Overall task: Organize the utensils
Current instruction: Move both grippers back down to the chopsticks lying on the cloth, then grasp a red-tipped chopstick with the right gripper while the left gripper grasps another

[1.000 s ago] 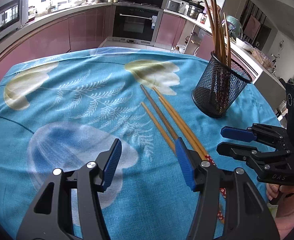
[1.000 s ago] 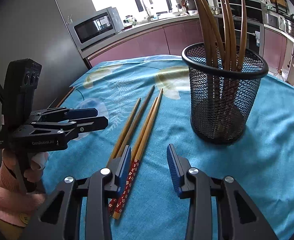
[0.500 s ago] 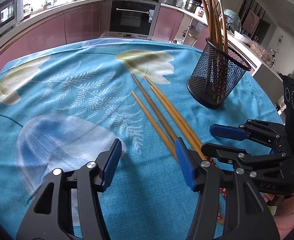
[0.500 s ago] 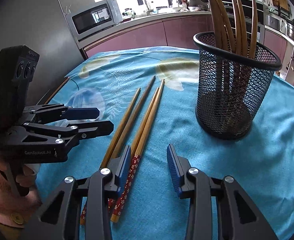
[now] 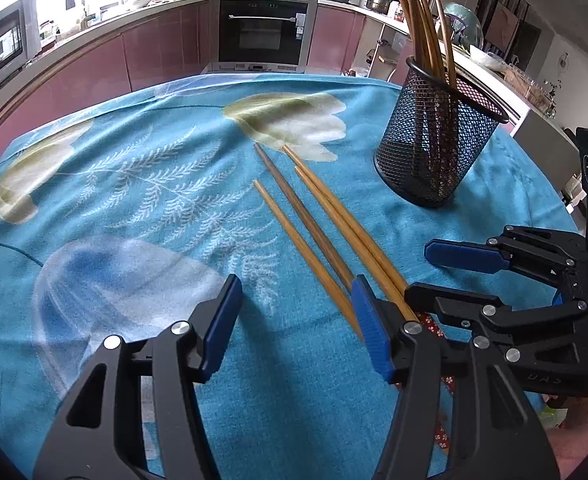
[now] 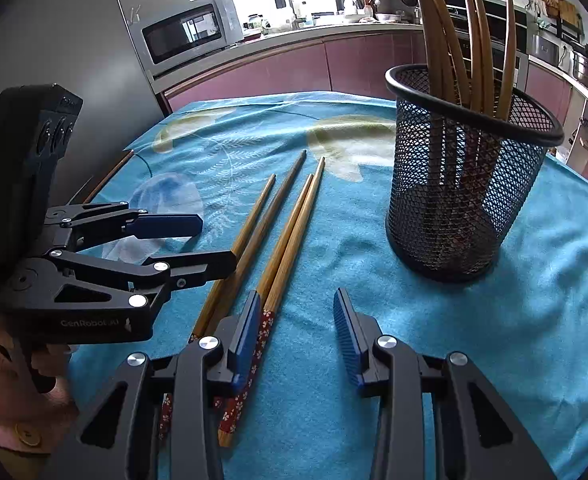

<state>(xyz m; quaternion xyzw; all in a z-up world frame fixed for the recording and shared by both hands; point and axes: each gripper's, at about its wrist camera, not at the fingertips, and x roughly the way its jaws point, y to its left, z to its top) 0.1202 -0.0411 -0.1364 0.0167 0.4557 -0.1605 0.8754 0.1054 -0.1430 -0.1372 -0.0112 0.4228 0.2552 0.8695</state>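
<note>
Left wrist view: left tongs (image 5: 294, 320) agape, tilted down over chopsticks (image 5: 314, 220).

My table is covered by a blue cloth (image 5: 142, 208) printed with pale leaves and ferns. Four wooden chopsticks (image 6: 282, 236) lie side by side on it, tips pointing away from me. A black mesh holder (image 6: 458, 200) stands upright on the cloth to their right, well apart, with more chopsticks inside.

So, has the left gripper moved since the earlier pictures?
Yes. In the right wrist view the left gripper has come nearer the chopsticks on the cloth.
</note>
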